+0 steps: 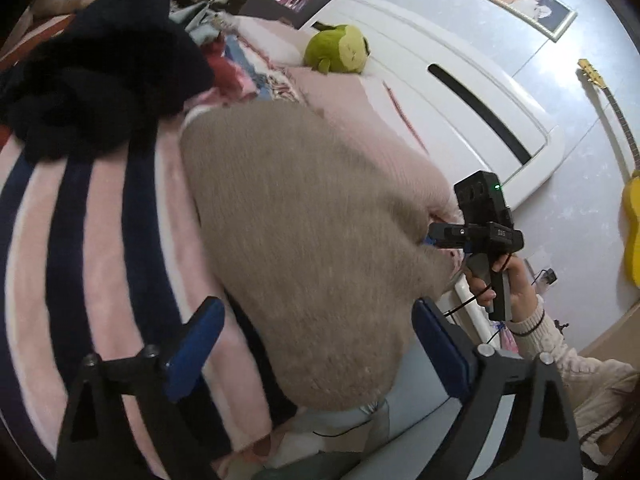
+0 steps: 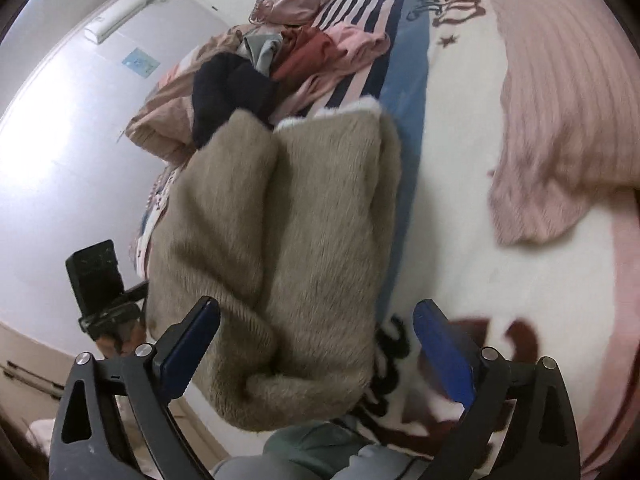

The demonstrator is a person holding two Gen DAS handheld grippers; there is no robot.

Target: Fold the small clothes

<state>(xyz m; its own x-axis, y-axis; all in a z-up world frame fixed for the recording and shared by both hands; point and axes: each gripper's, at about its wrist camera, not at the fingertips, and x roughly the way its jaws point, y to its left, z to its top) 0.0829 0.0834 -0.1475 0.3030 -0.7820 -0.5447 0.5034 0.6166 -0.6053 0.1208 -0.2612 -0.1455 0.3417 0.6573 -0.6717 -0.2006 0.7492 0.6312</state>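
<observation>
In the left wrist view, a dark navy garment (image 1: pixel 100 64) is heaped at the far left on a pink-and-navy striped blanket (image 1: pixel 92 240). Just beside it lies the beige fuzzy sweater (image 1: pixel 304 220) — folded over on the bed, its near end reaching between the left gripper (image 1: pixel 316 344), whose blue fingers (image 1: pixel 200 344) are spread wide and hold nothing. Beyond it a green plush toy (image 1: pixel 338 48) sits by the white headboard (image 1: pixel 460 80). Further right, the right gripper (image 1: pixel 432 238) touches the sweater's edge, held by a hand (image 1: pixel 500 280); a yellow guitar (image 1: pixel 632 216) leans on the wall.

In the right wrist view, the right gripper (image 2: pixel 316 344) also has its fingers spread — the sweater (image 2: pixel 288 240) lies between them, ungripped. A pink ribbed garment (image 2: pixel 560 120) lies well to the right.
</observation>
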